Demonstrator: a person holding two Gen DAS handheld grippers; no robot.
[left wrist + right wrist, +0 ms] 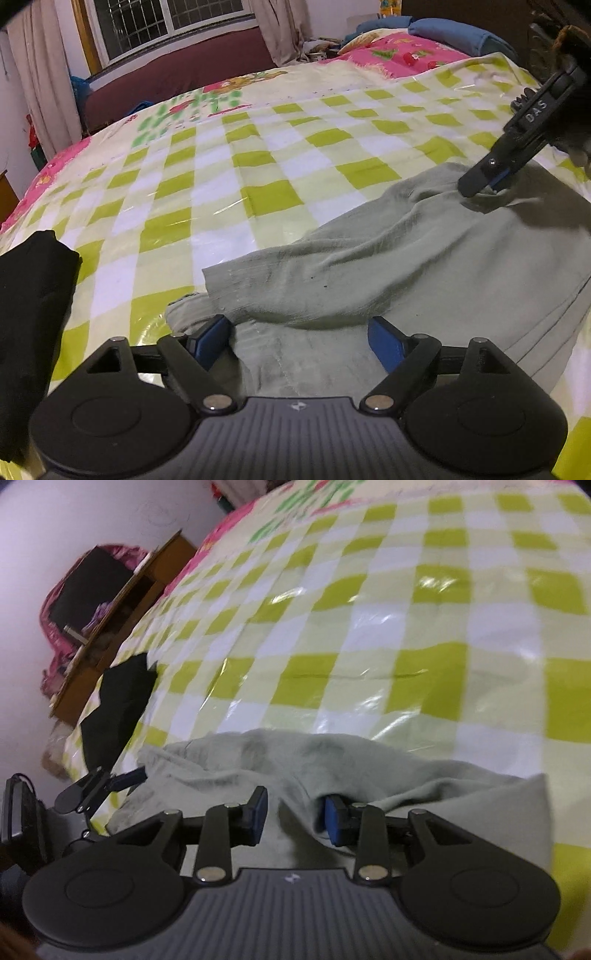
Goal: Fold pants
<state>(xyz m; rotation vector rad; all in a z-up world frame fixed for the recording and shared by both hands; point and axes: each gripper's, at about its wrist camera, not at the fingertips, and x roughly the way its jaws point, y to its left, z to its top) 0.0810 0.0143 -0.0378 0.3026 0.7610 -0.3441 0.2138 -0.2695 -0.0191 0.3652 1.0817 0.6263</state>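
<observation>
Grey-green pants lie rumpled on a green and white checked plastic sheet over the bed. My left gripper is open, its blue pads on either side of the leg-hem end of the pants. My right gripper is open over the other end of the pants, a fold of cloth draped over its right pad. The right gripper also shows in the left wrist view, tips on the cloth. The left gripper shows in the right wrist view at the pants' left end.
A folded black garment lies at the bed's left edge, also in the right wrist view. Pink bedding and blue pillows lie at the far end. A wooden desk stands beside the bed.
</observation>
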